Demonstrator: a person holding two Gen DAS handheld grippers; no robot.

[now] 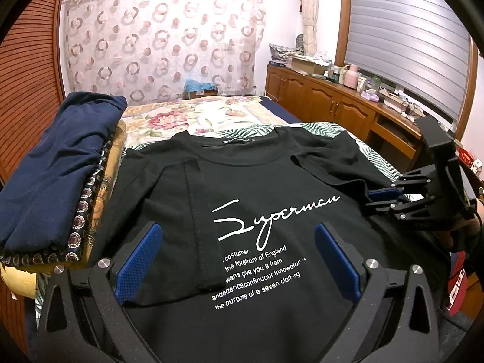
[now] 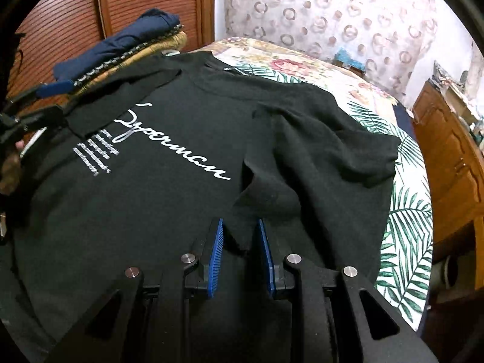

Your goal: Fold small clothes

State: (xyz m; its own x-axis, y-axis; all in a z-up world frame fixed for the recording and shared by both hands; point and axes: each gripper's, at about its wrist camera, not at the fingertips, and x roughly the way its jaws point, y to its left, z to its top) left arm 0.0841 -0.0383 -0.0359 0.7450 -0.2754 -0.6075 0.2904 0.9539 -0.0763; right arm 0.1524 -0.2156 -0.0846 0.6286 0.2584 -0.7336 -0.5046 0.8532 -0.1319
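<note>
A bed (image 1: 211,115) with a floral cover and a palm-leaf sheet (image 2: 405,211) carries a black T-shirt (image 1: 272,211) lying flat, printed side up, and a stack of folded clothes (image 1: 60,175) at its left

One black T-shirt (image 1: 272,187) lay on one bed (image 1: 193,115). One stack of folded clothes (image 1: 60,175) sat beside it, topped by one navy piece. Two grippers showed: the left (image 1: 239,260) and the right (image 2: 240,251), each with two blue pads.
</note>
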